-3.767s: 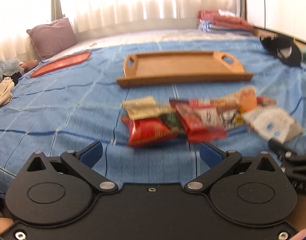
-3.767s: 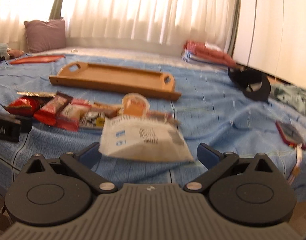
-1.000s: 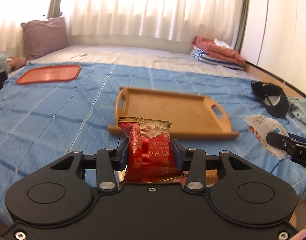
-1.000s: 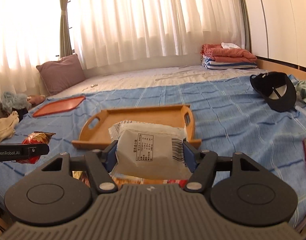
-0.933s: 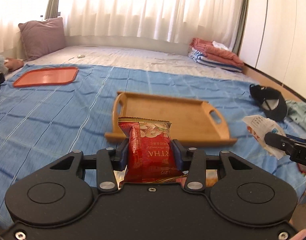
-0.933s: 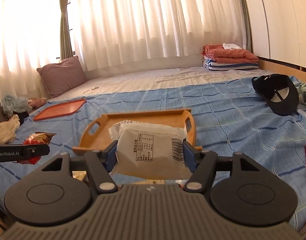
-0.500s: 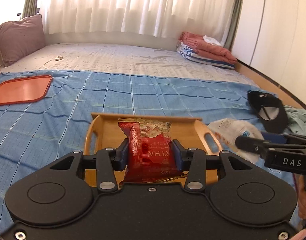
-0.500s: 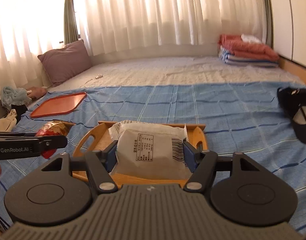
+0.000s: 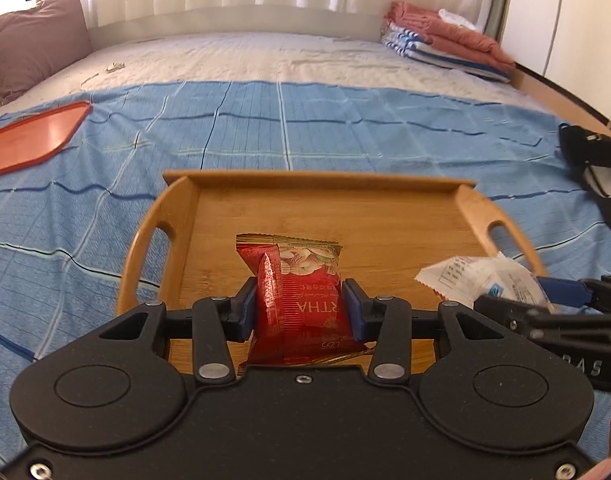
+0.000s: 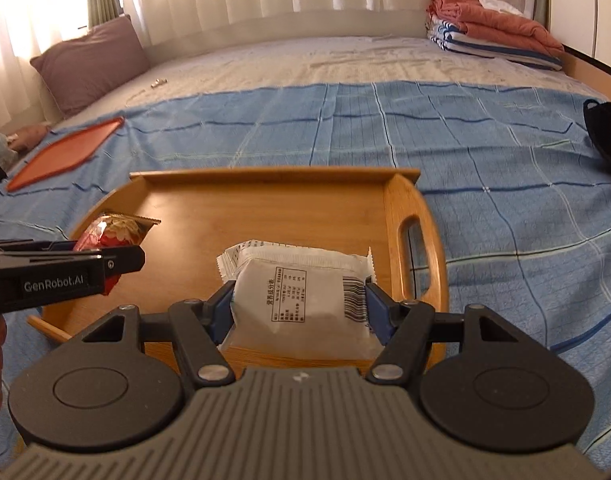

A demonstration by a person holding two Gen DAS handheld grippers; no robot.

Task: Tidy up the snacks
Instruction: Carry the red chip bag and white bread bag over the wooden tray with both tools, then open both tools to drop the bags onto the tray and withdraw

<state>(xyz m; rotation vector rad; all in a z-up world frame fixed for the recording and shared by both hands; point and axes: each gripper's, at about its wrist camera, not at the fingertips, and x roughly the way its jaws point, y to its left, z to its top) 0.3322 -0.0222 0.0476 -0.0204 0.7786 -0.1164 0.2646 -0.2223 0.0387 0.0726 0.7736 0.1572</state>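
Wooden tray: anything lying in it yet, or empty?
Empty, as far as visible. The wooden tray shows bare floor; the red snack packet and white snack packet are both gripper-held above it.

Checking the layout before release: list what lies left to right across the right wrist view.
Orange lid → left gripper with red snack packet → white snack packet in right gripper → wooden tray handle → black cap.

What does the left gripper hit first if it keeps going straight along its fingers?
Probably the bare floor of the wooden tray; the left gripper, clamping the red snack packet, points there. Depth unclear.
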